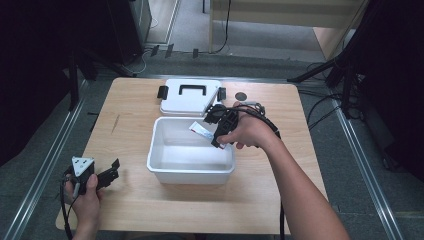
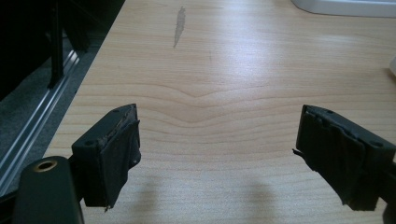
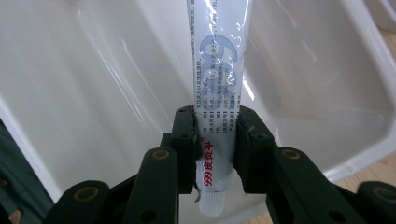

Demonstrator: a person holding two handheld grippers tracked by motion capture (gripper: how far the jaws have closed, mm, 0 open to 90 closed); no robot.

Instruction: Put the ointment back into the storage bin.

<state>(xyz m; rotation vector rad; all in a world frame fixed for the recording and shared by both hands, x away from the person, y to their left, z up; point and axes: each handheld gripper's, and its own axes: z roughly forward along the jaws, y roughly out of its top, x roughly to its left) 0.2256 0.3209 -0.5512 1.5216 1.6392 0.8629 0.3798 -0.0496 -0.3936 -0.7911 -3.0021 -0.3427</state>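
Observation:
A white plastic bin [image 1: 172, 169] stands open in the middle of the wooden table. My right gripper [image 1: 214, 131] hangs over the bin's right rim, shut on a white ointment tube [image 1: 201, 131] with blue and red print. In the right gripper view the tube [image 3: 218, 74] points away from me over the bin's inside [image 3: 93, 79], with the two jaws pressed on its cap end [image 3: 215, 156]. My left gripper [image 1: 114, 169] rests near the table's front left corner, open, with bare wood [image 2: 215, 130] between its wide-apart fingers [image 2: 114, 149].
The bin's white lid [image 1: 172, 102] with a black handle and black side clips lies flat just behind the bin. A small dark round mark [image 1: 242, 96] sits on the table right of the lid. Metal rails run along both table sides.

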